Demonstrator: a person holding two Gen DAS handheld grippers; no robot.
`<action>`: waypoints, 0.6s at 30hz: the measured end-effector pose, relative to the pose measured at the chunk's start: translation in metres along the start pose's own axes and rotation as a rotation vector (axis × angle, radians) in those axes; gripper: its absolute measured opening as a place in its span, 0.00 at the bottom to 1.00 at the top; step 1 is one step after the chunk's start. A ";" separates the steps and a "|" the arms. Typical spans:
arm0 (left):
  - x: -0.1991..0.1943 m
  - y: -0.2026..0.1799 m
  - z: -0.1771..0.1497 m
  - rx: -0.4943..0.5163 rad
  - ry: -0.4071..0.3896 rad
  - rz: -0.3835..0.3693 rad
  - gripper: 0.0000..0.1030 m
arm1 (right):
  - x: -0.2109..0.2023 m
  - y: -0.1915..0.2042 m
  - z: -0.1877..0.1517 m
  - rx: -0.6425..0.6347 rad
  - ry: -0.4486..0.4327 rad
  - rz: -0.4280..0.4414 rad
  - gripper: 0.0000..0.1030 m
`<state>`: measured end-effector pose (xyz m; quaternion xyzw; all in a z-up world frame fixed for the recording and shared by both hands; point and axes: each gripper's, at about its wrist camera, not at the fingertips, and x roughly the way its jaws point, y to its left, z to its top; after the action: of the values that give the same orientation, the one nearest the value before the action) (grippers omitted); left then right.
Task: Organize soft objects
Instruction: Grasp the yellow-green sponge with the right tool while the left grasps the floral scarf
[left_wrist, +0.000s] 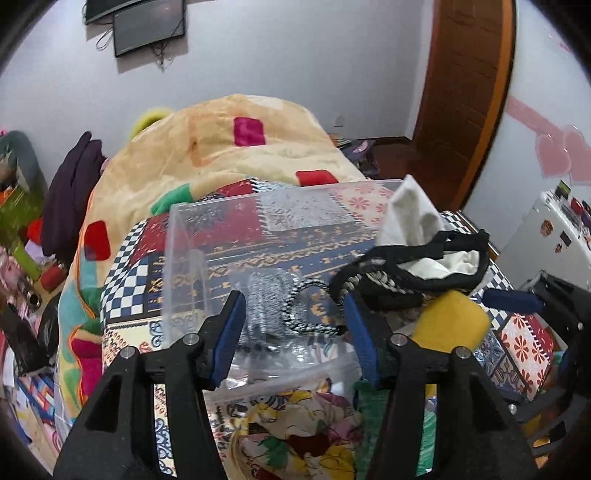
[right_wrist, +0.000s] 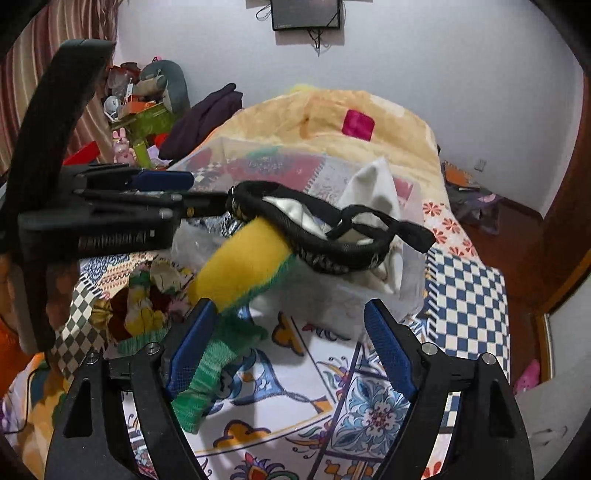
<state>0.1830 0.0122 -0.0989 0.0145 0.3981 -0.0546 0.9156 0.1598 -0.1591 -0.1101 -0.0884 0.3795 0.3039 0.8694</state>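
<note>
My left gripper is open above a clear plastic box that holds a black-and-white cord. A black pouch with white cloth in it hangs on its right finger. In the right wrist view the pouch and white cloth hang off the left gripper's tip. My right gripper is open; a yellow-green sock lies against its left finger. The sock's yellow end shows in the left view.
The box stands on a patterned bedspread. A yellow blanket heap lies behind it. A floral cloth lies in a second clear box near me. Clutter fills the left side. A wooden door is at the right.
</note>
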 end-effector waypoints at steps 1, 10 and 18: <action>-0.004 0.003 -0.001 -0.005 -0.007 0.003 0.54 | -0.001 0.000 -0.001 0.001 0.001 0.002 0.78; -0.047 0.011 -0.018 0.031 -0.062 0.007 0.54 | -0.017 0.003 -0.007 0.053 -0.042 0.085 0.78; -0.045 0.013 -0.058 0.074 0.022 0.022 0.53 | -0.004 0.014 0.001 0.108 -0.031 0.144 0.75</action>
<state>0.1122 0.0336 -0.1060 0.0533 0.4056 -0.0591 0.9106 0.1498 -0.1490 -0.1053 -0.0089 0.3872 0.3460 0.8546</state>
